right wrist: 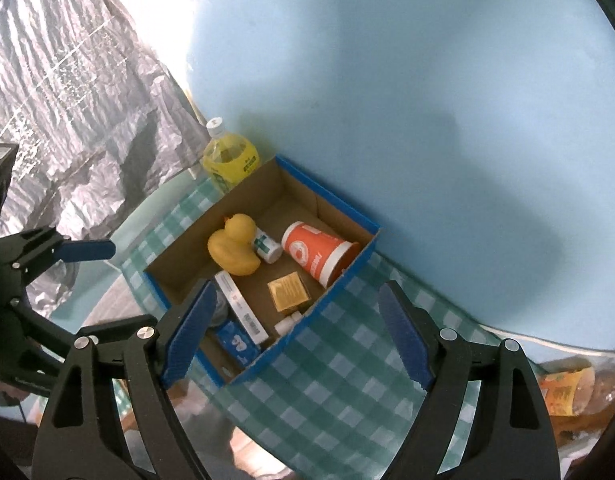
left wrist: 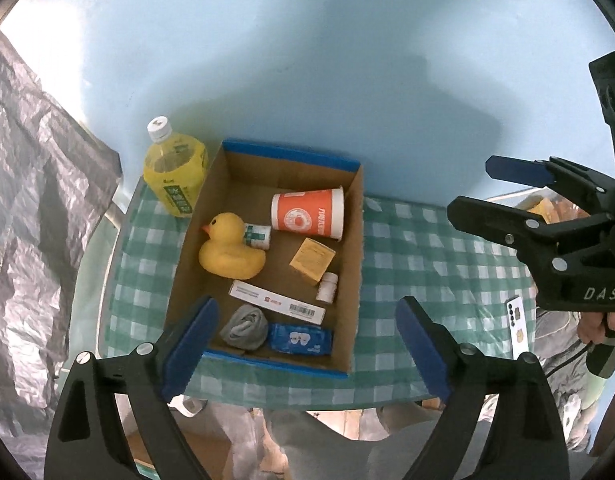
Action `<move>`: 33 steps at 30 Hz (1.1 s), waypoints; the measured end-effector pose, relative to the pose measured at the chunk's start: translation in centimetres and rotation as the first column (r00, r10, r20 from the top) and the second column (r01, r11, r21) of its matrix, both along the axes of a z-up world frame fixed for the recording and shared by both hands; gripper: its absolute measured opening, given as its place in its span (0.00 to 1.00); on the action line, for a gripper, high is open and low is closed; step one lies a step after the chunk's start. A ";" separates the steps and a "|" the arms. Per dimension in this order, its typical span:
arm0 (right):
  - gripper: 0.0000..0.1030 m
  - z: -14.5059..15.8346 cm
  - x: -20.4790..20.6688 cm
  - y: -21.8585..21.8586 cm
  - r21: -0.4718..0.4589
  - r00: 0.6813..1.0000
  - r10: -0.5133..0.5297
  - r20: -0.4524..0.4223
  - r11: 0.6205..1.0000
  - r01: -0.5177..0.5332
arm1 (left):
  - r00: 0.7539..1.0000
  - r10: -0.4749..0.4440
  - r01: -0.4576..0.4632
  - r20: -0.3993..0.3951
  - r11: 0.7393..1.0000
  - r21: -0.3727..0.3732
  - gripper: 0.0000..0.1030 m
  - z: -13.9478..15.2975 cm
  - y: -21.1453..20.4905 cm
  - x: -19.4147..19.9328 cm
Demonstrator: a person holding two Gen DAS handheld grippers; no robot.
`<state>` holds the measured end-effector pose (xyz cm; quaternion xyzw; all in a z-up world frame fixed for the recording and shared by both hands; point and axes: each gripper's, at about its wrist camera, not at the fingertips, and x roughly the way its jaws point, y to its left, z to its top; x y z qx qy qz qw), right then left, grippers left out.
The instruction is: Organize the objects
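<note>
Both hand-held grippers, left and right, hang wide open and empty, so the bottle at the box's 11 o'clock looks next.

Each black hand-held gripper carries blue ribbed pads, silver screws and white "DAS" lettering.

Open brown cardboard box with blue-taped rim, sitting on the checked bench, containing:
- yellow rubber duck, sitting upright
- orange-and-white paper cup, lying on its side
- small yellow carton
- long white carton
- white pill bottle
- grey rolled socks
- blue wipes pack

Yellow plastic drink bottle with white cap, standing just beside the box.
</note>
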<state>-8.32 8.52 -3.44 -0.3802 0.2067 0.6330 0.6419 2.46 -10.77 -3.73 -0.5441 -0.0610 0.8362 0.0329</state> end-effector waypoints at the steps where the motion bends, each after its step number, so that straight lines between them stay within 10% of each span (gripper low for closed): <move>1: 0.81 0.0 0.1 -0.2 -0.002 1.000 -0.007 0.006 1.000 0.007 | 1.000 -0.007 0.007 0.004 1.000 -0.006 0.90 0.0 0.3 0.1; 33: 0.81 0.7 2.0 -3.0 -0.002 0.998 -0.060 -0.004 0.998 0.060 | 0.995 -0.102 0.102 0.009 0.990 -0.097 0.99 1.7 2.2 0.5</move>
